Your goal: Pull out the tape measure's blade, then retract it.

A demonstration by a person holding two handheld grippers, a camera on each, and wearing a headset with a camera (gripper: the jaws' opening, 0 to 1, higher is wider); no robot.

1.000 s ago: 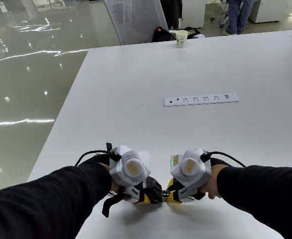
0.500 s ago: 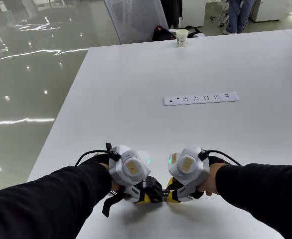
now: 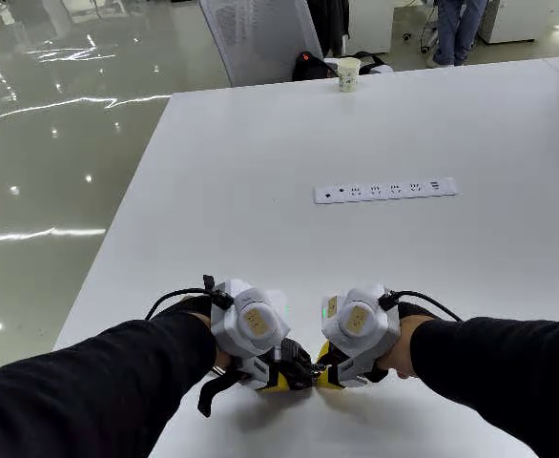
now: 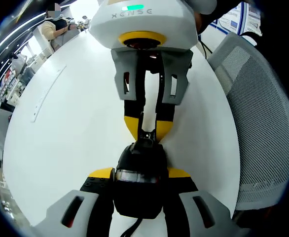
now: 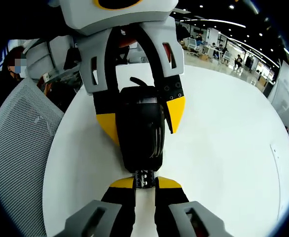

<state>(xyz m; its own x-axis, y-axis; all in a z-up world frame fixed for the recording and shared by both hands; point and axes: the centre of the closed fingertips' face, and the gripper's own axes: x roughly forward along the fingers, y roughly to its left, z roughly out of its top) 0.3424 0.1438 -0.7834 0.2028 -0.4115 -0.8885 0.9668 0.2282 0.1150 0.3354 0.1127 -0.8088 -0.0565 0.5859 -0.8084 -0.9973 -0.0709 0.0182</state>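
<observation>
my left gripper [image 4: 139,173] stayed clamped on the tape measure [image 4: 137,192] near the table [image 3: 260,172] edge; my right gripper [image 5: 143,183], pinching its hook [image 5: 143,177], had inched closer, so the blade seemed hardly out.

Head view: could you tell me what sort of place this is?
Probably an office or lab: a long white table with a power strip and paper cup, a mesh chair beyond.

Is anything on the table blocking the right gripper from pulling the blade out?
Nothing visible does. The right gripper pinches the blade tip, the left gripper holds the tape measure, and the power strip lies well beyond them on the table.
</observation>
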